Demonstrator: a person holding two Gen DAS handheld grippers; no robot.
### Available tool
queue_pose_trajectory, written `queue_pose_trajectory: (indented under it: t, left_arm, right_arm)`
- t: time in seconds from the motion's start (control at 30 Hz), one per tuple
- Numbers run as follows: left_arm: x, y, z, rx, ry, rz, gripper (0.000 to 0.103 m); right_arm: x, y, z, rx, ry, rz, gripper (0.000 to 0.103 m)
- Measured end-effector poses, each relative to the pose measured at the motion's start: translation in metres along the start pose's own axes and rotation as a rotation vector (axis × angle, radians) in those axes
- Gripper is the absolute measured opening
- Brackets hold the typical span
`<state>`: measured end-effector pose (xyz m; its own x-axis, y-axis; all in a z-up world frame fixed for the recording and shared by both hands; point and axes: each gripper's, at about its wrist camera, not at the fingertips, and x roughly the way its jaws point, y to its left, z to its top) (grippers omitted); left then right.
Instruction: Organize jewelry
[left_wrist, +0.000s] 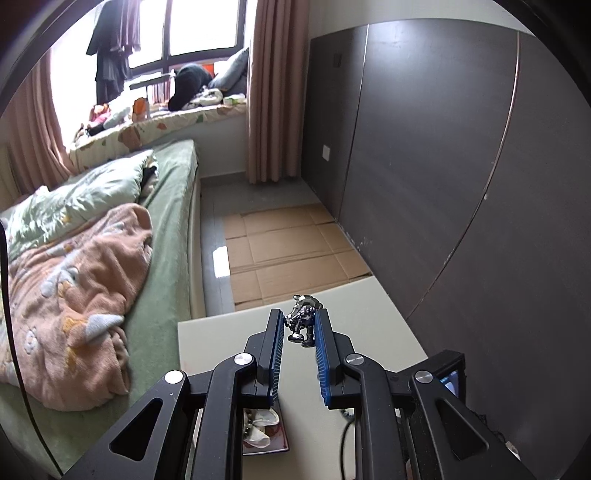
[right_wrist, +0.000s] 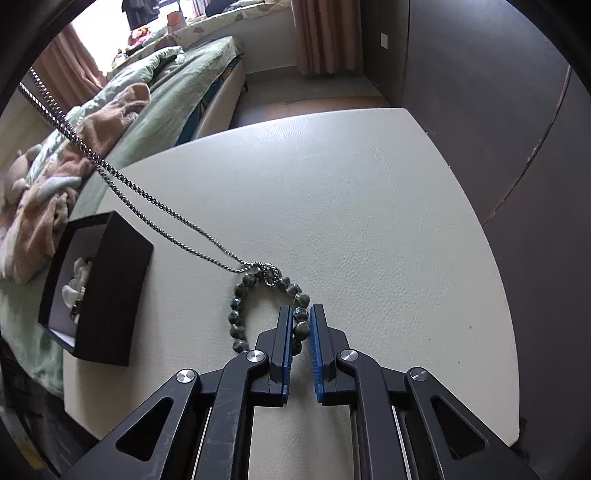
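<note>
My left gripper (left_wrist: 299, 316) is shut on a small silver pendant (left_wrist: 305, 302), held above the cream table (left_wrist: 369, 325). In the right wrist view a silver chain (right_wrist: 147, 199) slopes down from the upper left. It ends in a loop (right_wrist: 268, 275) hooked around a bracelet of green-blue beads (right_wrist: 235, 317) that lies on the table (right_wrist: 369, 221). My right gripper (right_wrist: 301, 311) is shut on the bracelet's right side, with beads pinched between the blue pads. An open black box (right_wrist: 110, 288) at the table's left edge holds pale jewelry.
A bed (left_wrist: 166, 221) with green sheets and a pink blanket runs along the left of the table. Dark wardrobe panels (left_wrist: 443, 147) stand to the right. Flattened cardboard (left_wrist: 288, 240) covers the floor beyond the table. A dark cable (left_wrist: 345, 435) lies under my left gripper.
</note>
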<state>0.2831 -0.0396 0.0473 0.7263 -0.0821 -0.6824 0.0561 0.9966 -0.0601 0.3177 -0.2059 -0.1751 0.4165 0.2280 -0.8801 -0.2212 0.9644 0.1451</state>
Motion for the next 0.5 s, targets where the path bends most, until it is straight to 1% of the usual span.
queue_pose_trajectory:
  t: [0.13,0.27,0.4,0.5]
  left_arm:
    - [-0.021,0.008,0.014,0.0,-0.043,0.012,0.017]
    - [-0.046,0.011,0.03,0.008,-0.091,0.021,0.017]
    - [-0.072,0.016,0.042,0.012,-0.135,0.041,0.017]
    - [-0.088,0.023,0.047,0.006,-0.164,0.053,0.017]
  right_arm:
    - [-0.021,-0.011,-0.001,0.066,-0.046,0.075,0.011]
    - [-0.038,-0.017,-0.001,0.117,-0.084,0.124,0.011]
    - [-0.051,-0.013,0.0,0.133,-0.115,0.156,0.011]
    - [-0.062,-0.004,0.001,0.136,-0.145,0.19,0.011]
